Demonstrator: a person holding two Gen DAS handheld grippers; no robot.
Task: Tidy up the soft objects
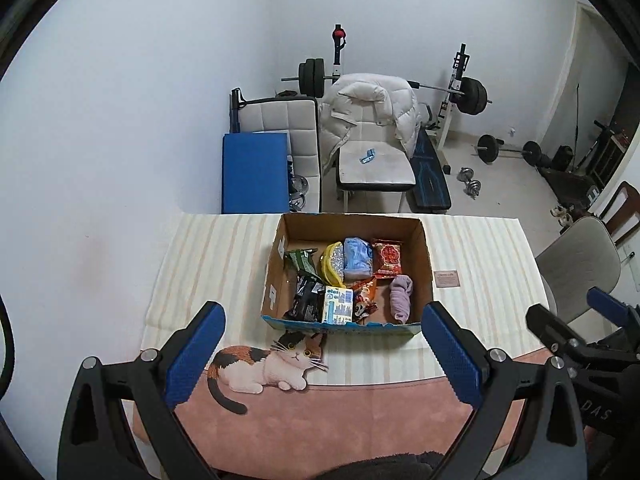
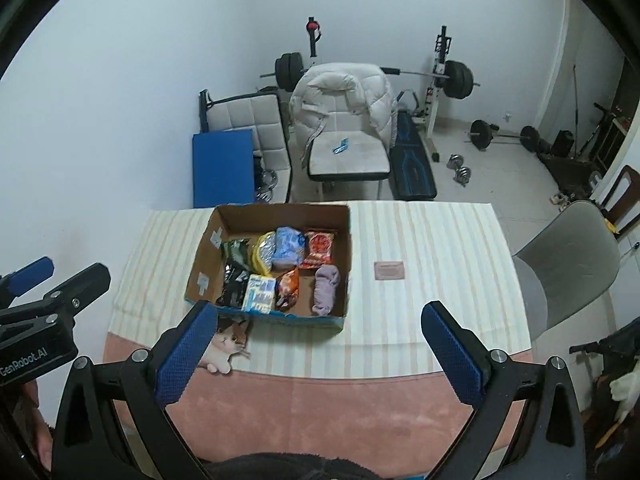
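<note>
An open cardboard box (image 1: 424, 256) (image 2: 204, 264) stands on the striped table. Inside lie several soft packs: a blue pack (image 1: 357, 258) (image 2: 289, 246), a yellow pouch (image 1: 334, 264) (image 2: 264, 252), a red snack bag (image 1: 387, 258) (image 2: 319, 249), a lilac cloth (image 1: 401, 298) (image 2: 326, 289), a tissue pack (image 1: 338, 305) (image 2: 260, 298) and dark packets (image 1: 306, 300). My left gripper (image 1: 324, 348) is open and empty in front of the box. My right gripper (image 2: 320, 340) is open and empty, also short of the box.
A cat-print pink mat (image 1: 280, 408) (image 2: 320, 408) covers the table's near edge. A small card (image 1: 447, 279) (image 2: 389, 270) lies right of the box. A grey chair (image 1: 576, 264) (image 2: 568, 264) stands at the right. Gym benches and weights (image 1: 472, 96) fill the floor behind.
</note>
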